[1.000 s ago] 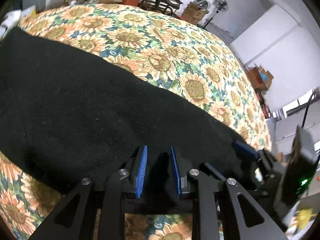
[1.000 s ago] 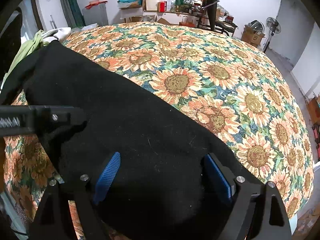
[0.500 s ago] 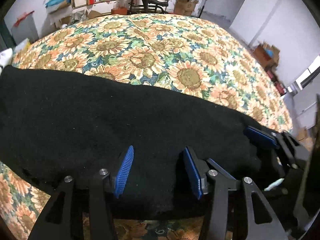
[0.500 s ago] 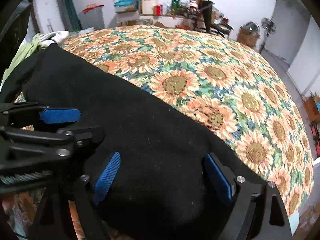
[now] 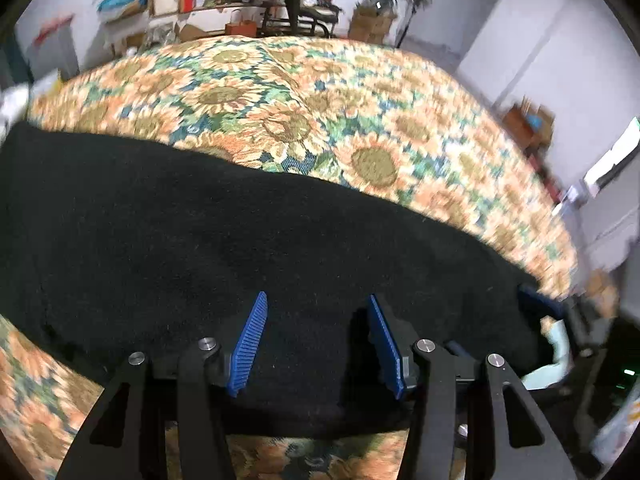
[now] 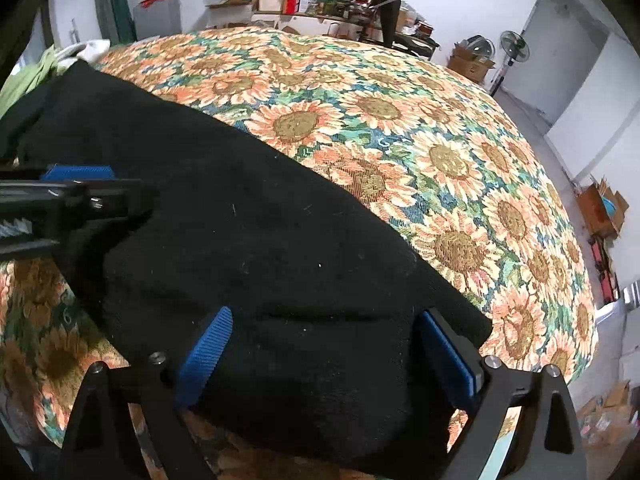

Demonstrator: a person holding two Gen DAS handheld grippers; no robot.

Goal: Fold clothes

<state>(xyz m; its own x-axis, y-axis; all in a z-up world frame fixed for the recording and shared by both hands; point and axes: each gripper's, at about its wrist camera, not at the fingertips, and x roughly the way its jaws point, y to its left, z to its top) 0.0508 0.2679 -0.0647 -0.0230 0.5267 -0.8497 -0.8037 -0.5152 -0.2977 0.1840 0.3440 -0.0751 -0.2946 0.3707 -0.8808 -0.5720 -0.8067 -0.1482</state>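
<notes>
A black garment [image 5: 200, 248] lies folded in a long band across the near edge of the sunflower-print bed; it also shows in the right wrist view [image 6: 248, 232]. My left gripper [image 5: 316, 336] is open, its blue pads apart just above the garment's near edge. My right gripper [image 6: 328, 352] is open wide over the garment's right end, holding nothing. The left gripper also shows at the left of the right wrist view [image 6: 72, 192], and the right gripper's blue pad shows at the right of the left wrist view [image 5: 536, 300].
The sunflower bedspread [image 6: 400, 120] covers the bed beyond the garment. Green and white clothes [image 6: 48, 68] lie at the far left corner. Cluttered tables [image 6: 340, 4], boxes and a fan [image 6: 514, 52] stand along the far wall.
My left gripper opened from nearly shut on the garment's edge to wide apart and let go of it. The right gripper stayed open over the right end.
</notes>
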